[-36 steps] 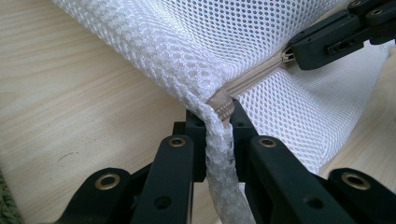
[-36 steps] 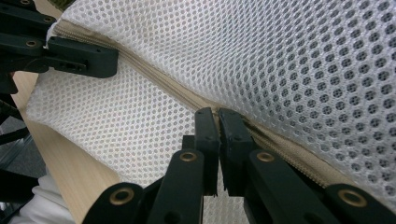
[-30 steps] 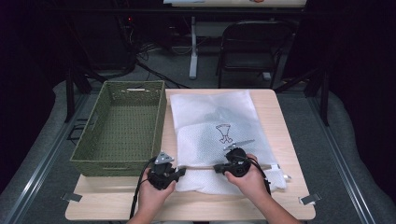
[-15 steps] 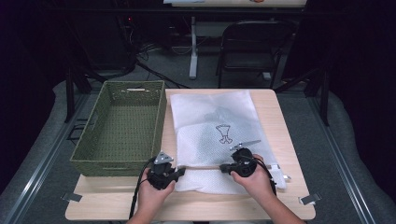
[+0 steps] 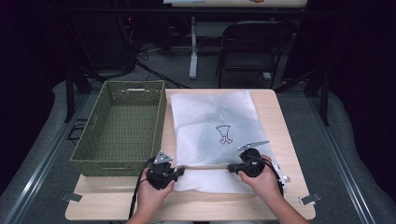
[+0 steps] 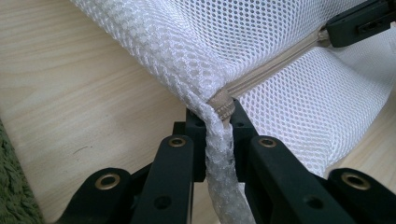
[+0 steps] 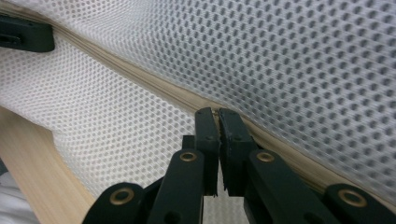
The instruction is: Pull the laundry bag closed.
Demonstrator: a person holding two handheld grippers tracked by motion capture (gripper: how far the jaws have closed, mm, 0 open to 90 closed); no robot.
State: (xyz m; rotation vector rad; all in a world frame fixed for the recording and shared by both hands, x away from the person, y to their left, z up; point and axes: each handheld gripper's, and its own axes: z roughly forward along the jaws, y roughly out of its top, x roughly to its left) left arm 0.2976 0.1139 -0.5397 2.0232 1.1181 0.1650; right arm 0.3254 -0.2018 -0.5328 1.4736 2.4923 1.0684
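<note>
Pale wood forms the bench [image 5: 275, 116], which stands on grey floor in a dark room with a black folding chair [image 5: 252, 44] beyond it. Right of the olive woven basket [image 5: 121, 126] lies the white mesh zip bag [image 5: 210, 140]. The left hand-held gripper [image 6: 219, 116] is clamped on the bag's corner at the zipper's end. The right hand-held gripper [image 7: 218, 116] is pinched together on the beige zipper [image 7: 154, 88]; the slider itself is hidden between its jaws.
</note>
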